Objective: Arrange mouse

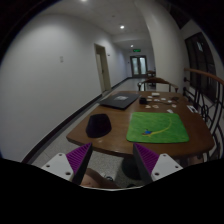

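A dark mouse [98, 125] lies on the near left part of a wooden table [125, 140], to the left of a green mat [157, 126]. My gripper [112, 158] is held off the table's near edge, with the mouse beyond and slightly left of its fingers. The two purple pads [78, 160] stand wide apart with nothing between them, so the gripper is open and empty.
A closed grey laptop [120, 100] lies farther back on the table. Several small items [152, 97] sit at its far end and along the right side [185, 105]. A dark railing [206, 90] stands to the right. The corridor runs back to a door [137, 65].
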The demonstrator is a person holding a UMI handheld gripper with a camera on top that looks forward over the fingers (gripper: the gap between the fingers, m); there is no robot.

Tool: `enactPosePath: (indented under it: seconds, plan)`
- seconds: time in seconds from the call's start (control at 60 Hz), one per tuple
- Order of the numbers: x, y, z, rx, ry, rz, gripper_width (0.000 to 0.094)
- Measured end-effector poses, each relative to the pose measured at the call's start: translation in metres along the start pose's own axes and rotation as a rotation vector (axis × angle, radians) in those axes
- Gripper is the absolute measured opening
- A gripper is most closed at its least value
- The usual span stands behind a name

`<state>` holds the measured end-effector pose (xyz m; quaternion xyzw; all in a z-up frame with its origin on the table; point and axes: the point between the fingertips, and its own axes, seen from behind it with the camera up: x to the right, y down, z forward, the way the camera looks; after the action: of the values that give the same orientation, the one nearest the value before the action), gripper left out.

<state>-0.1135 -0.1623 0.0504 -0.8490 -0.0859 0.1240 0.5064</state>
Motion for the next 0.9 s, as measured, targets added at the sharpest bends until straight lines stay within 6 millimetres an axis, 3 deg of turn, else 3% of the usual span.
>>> enactPosePath:
  seconds: [0.1, 0.117, 0.133, 0.183, 0.283, 0.383, 0.567, 0.633, 0.65, 0.75, 0.9]
  plan:
    - [-0.026, -0.009, 0.044, -0.017, -0.04, -0.029, 0.0834]
    - [-0.028, -0.004, 0.019, -0.019, -0.056, -0.033, 0.083]
    - [-0.036, -0.011, 0.041, -0.019, -0.06, -0.035, 0.0834]
    - [-0.051, -0.018, 0.066, -0.019, -0.087, -0.051, 0.0834]
    - [-0.079, -0.028, 0.098, -0.031, -0.138, -0.062, 0.083]
    - [-0.081, -0.036, 0.141, -0.051, -0.105, -0.072, 0.0826]
    - [-0.083, -0.052, 0.178, -0.056, -0.029, -0.071, 0.0824]
    - [-0.086, -0.06, 0.201, -0.033, -0.035, -0.063, 0.0795]
    - [-0.088, -0.06, 0.205, -0.03, -0.034, -0.067, 0.0784]
    - [-0.075, -0.056, 0.219, -0.035, 0.029, -0.134, 0.0468]
    - [-0.078, -0.062, 0.218, 0.018, 0.032, -0.158, 0.026]
